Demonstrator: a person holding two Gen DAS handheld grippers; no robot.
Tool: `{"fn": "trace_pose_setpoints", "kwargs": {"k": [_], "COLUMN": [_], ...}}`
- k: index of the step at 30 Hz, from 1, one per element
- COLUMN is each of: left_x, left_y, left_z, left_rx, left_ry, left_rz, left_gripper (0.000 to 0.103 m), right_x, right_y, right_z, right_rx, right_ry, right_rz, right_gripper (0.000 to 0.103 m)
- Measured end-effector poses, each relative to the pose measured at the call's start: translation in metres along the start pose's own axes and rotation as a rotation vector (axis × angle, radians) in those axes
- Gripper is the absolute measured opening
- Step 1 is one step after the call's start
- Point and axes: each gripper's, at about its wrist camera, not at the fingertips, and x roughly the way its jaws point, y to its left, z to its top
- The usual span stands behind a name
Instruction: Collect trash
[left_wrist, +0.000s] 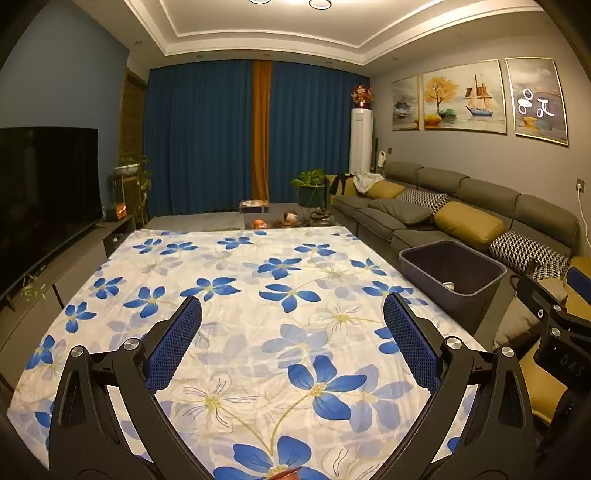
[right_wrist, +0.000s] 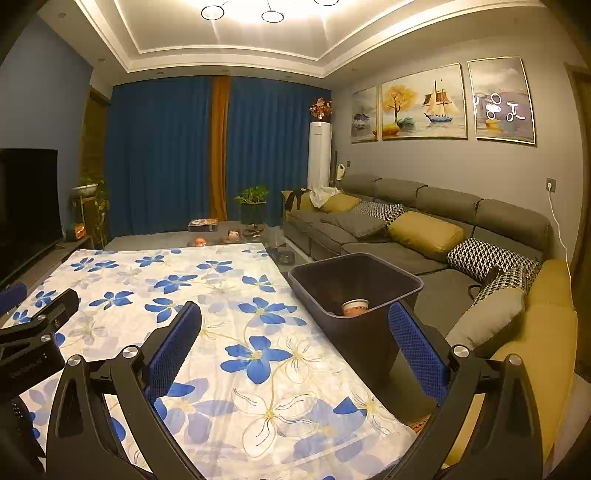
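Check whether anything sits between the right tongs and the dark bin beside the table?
Nothing visible does. The right tongs are open over the floral tablecloth, and the dark plastic bin, holding a paper cup, stands just beyond the table's right edge.

Not much readable here tbh. In the left wrist view, the letters "DAS" can be made out, faint and turned sideways, on the black body of the right gripper (left_wrist: 567, 360) at the right edge of the frame. In the right wrist view, some faint lettering is seen on the left gripper (right_wrist: 27, 369) at the left edge, but it's too blurred to be read.
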Motion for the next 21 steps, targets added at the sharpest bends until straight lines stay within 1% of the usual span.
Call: {"fn": "trace_pose_setpoints", "kwargs": {"k": [8, 21], "left_x": [-0.004, -0.0071], "left_y": [0.0013, 0.0006], "left_z": [-0.0015, -0.0017], "left_rx": [-0.003, -0.003], "left_ry": [-0.002, -0.005], "left_rz": [-0.004, -0.008], "left_gripper": [0.097, 0.097], "right_x": [-0.0096, -0.0111], "right_y": [-0.0014, -0.0009], "right_z": [0.0019, 0.003], "right_rx": [0.004, 0.006], "right_ry": [-0.02, -0.028], "right_rz": [0.002, 0.003], "right_gripper": [0.098, 0.098]}}
